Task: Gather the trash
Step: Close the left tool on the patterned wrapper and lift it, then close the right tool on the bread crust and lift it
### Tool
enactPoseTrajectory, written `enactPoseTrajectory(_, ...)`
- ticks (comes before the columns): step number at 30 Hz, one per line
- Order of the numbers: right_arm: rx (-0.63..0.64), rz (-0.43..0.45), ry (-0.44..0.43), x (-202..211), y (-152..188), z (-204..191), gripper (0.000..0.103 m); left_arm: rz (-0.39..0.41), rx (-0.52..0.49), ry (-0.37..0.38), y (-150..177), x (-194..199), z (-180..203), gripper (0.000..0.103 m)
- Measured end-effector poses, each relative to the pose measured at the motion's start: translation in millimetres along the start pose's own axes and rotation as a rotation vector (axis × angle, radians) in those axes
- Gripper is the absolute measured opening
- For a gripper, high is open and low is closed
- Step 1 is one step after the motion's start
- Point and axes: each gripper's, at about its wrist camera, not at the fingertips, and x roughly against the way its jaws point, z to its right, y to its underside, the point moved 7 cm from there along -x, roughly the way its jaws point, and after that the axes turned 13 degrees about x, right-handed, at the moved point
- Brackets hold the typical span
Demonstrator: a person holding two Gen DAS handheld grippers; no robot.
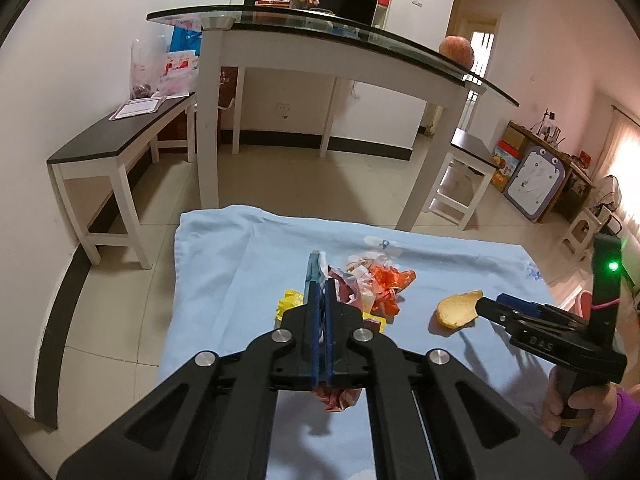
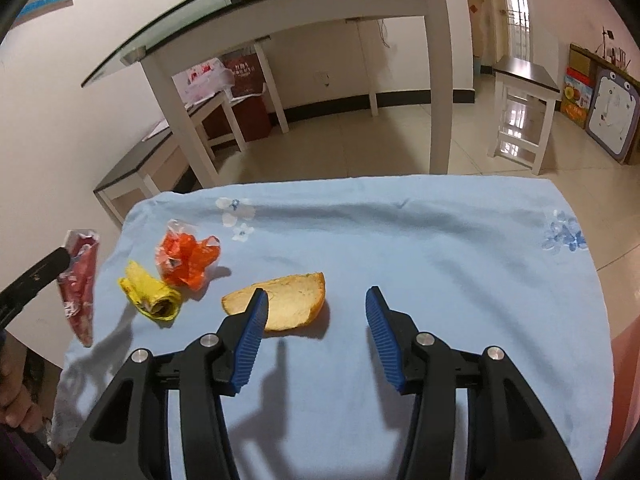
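My left gripper is shut on a red and white wrapper and holds it above the left part of the light blue cloth; the wrapper also shows in the right wrist view. An orange wrapper and a yellow wrapper lie on the cloth. A piece of orange peel lies mid-cloth. My right gripper is open just above and behind the peel, its left finger over the peel's left end. The right gripper also shows in the left wrist view, at the peel.
A glass-topped white table stands beyond the cloth, with an apple on its edge. A dark-topped bench is at the left and a stool at the right. Tiled floor surrounds the cloth.
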Motion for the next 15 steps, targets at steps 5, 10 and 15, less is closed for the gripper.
enactPoseTrajectory(5, -0.008, -0.041, -0.008, -11.5, 2.8, -0.1, 0.015, -0.003, 0.003, 0.005, 2.2, 2.3, 1.6, 0.002)
enactPoseTrajectory(10, -0.022, -0.051, -0.016, -9.6, 7.8, 1.2, 0.004, 0.002, 0.001, 0.019, 4.4, 9.5, 8.1, 0.002)
enactPoseTrajectory(15, -0.027, -0.023, -0.023, 12.9, 14.1, 2.1, 0.004, 0.008, -0.003, 0.04, 8.3, 20.5, 19.1, 0.002)
